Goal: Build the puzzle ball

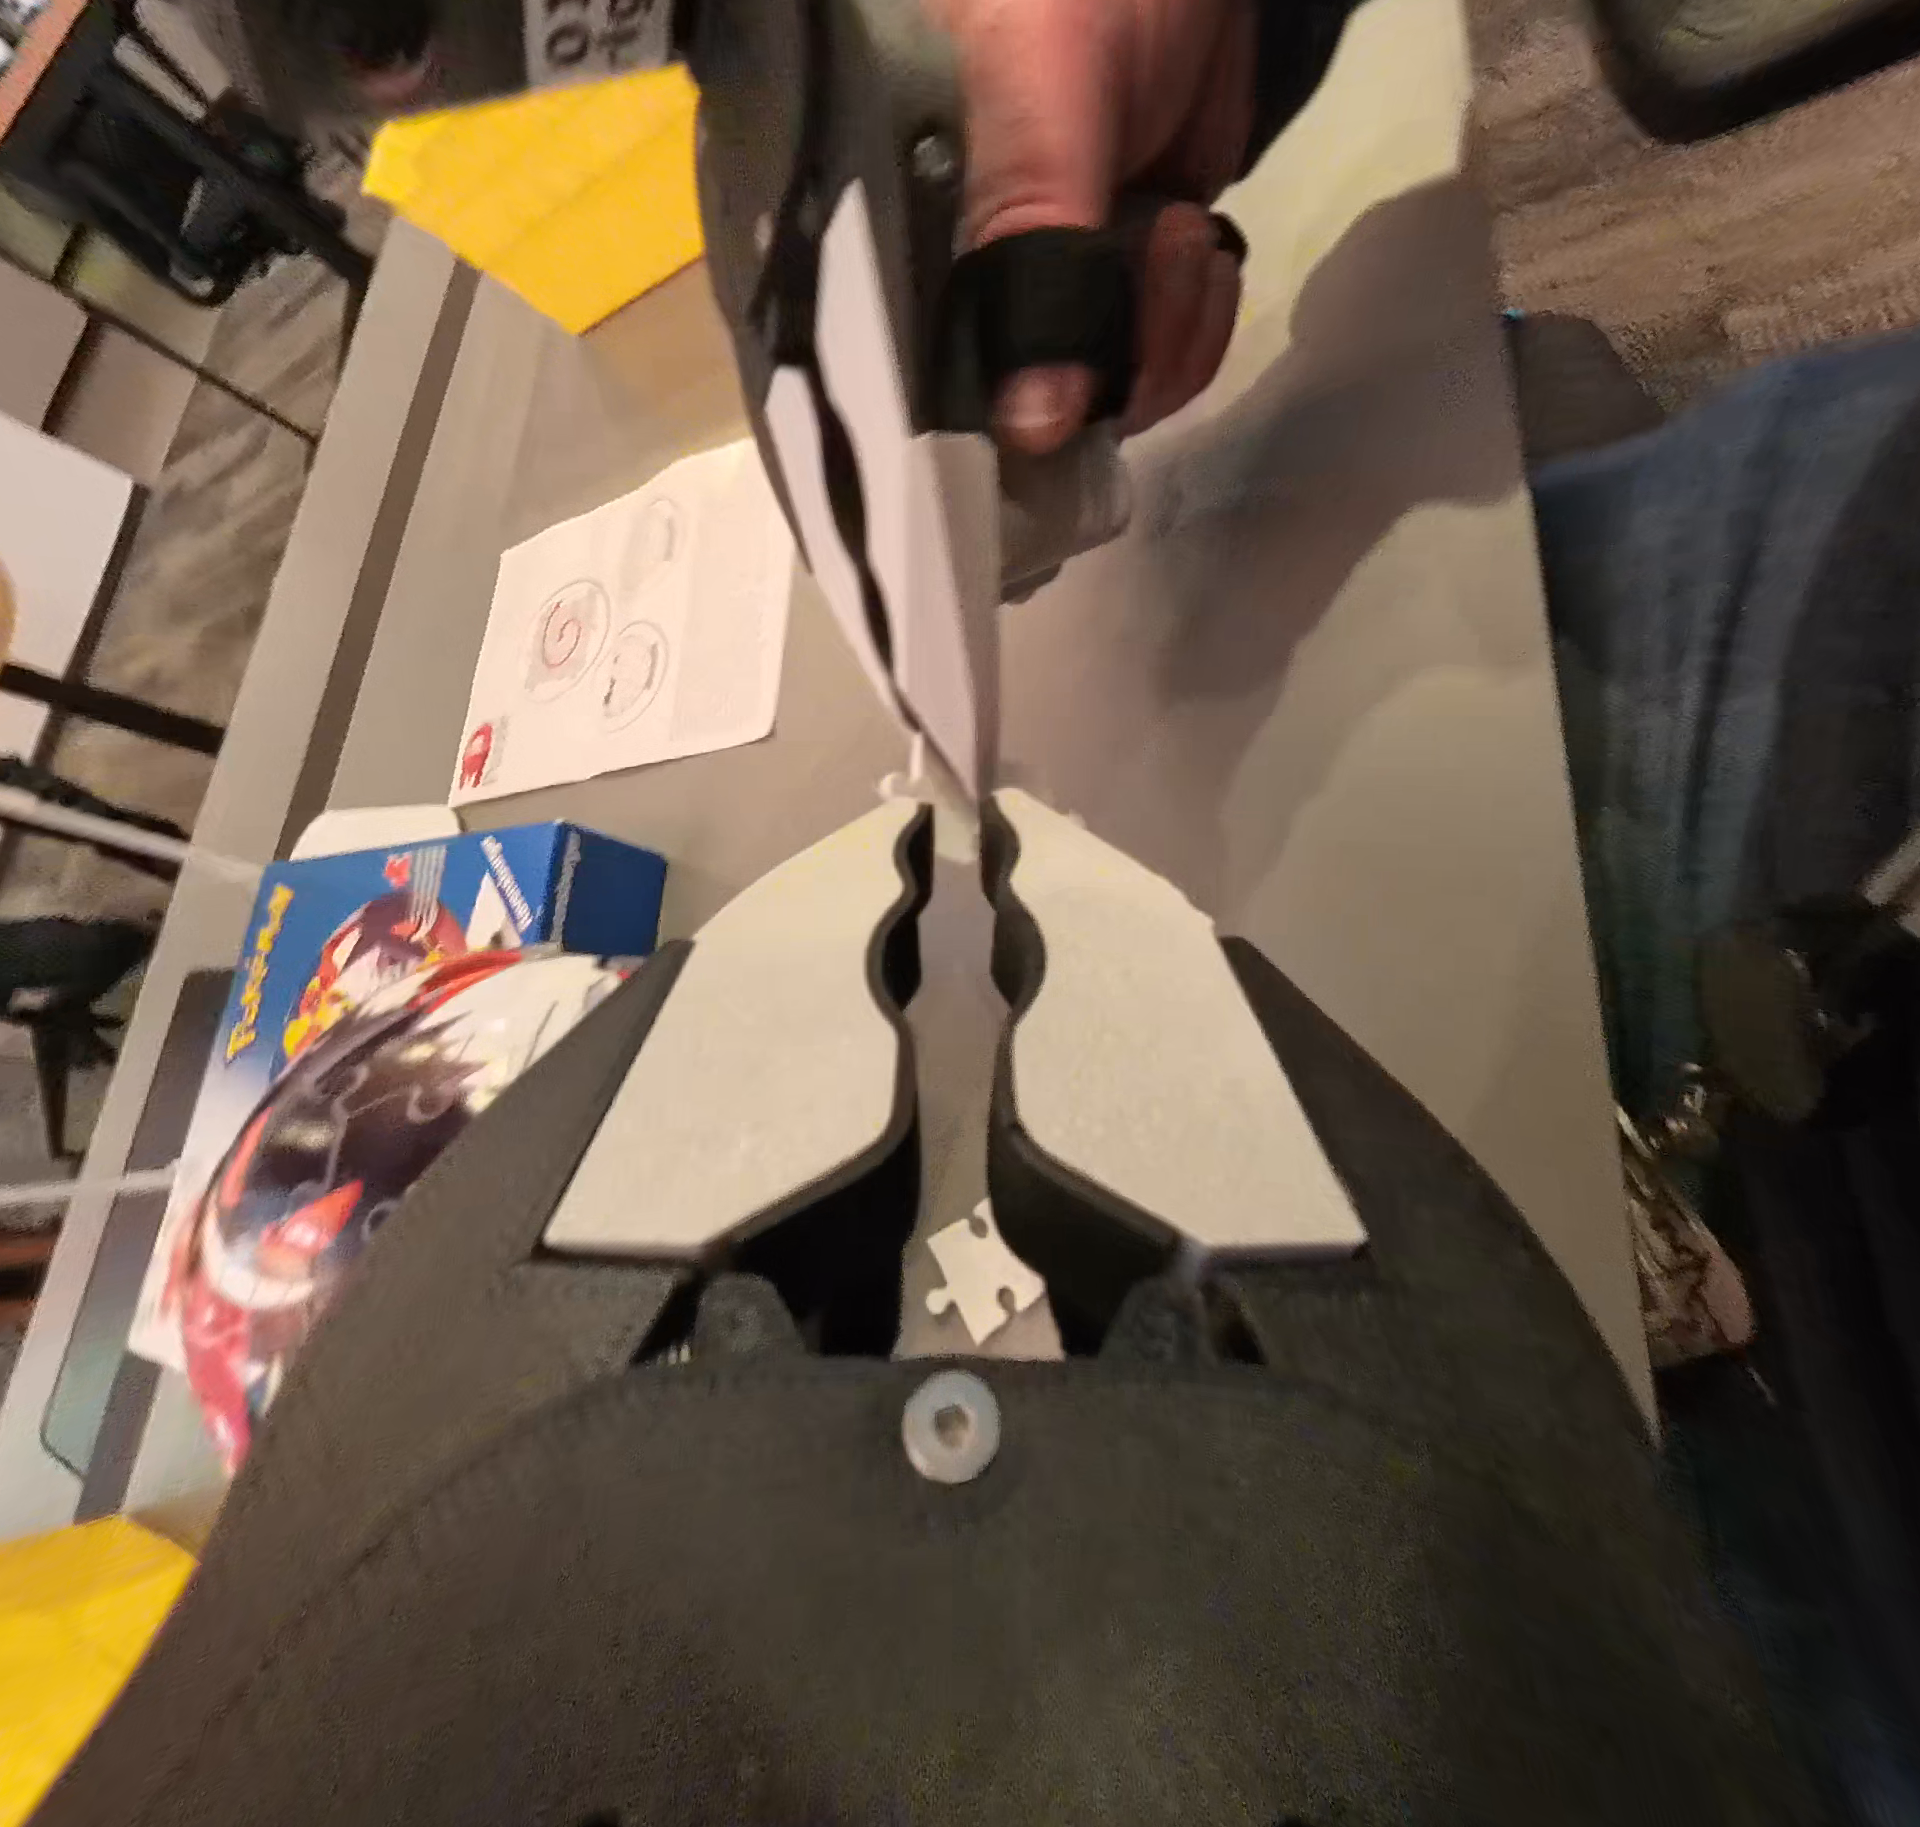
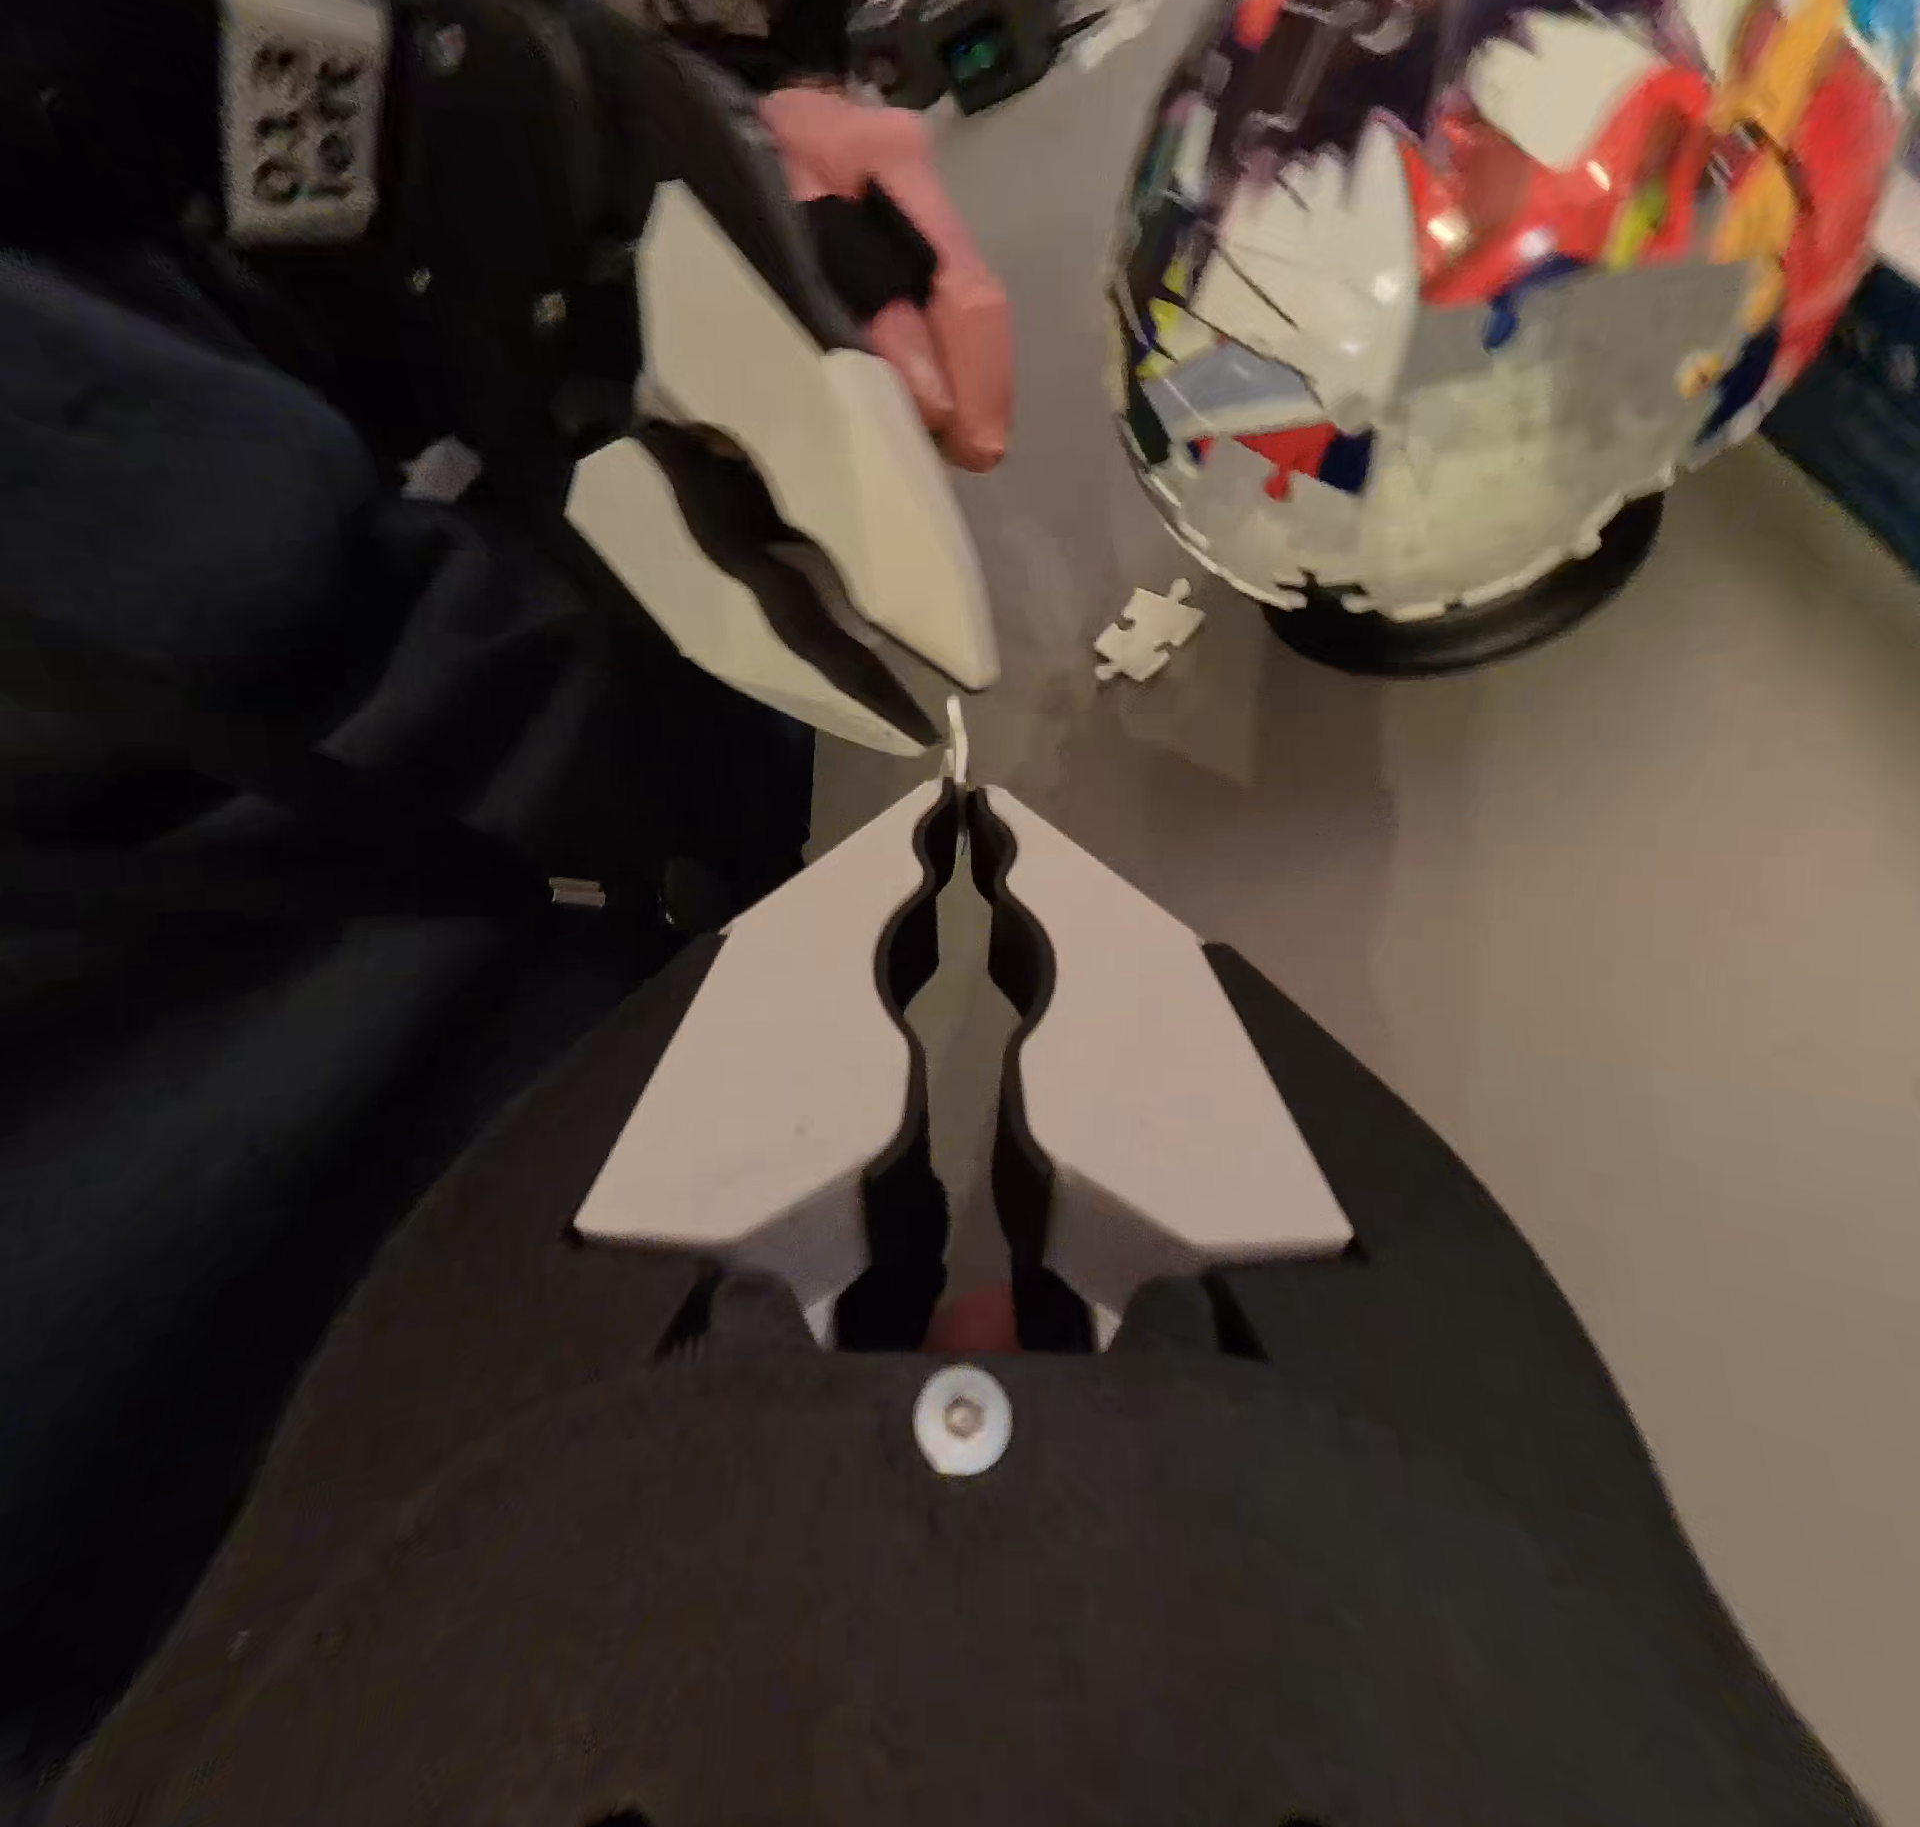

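Note:
A small white puzzle piece (image 1: 954,835) hangs in the air between both grippers. My left gripper (image 1: 958,827) has its jaws nearly together with the piece in the narrow gap. My right gripper (image 2: 961,806) is shut on the same piece (image 2: 956,738), which it sees edge-on. Each gripper shows tip to tip in the other's view, the right one (image 1: 961,785) and the left one (image 2: 948,712). The partly built, colourful puzzle ball (image 2: 1455,271) sits on a black ring stand (image 2: 1455,624) at the right. A second white piece (image 2: 1148,629) lies on the grey table (image 2: 1455,946) beside the stand; it also shows under my left jaws (image 1: 982,1268).
The blue puzzle box (image 1: 457,904) lies to the left in the left wrist view, with a white instruction sheet (image 1: 634,624) beyond it and a yellow sheet (image 1: 551,188) farther back. A person's hand (image 1: 1091,219) grips the right tool. The table edge (image 1: 1558,738) is at the right. The grippers are tip to tip, or close to it.

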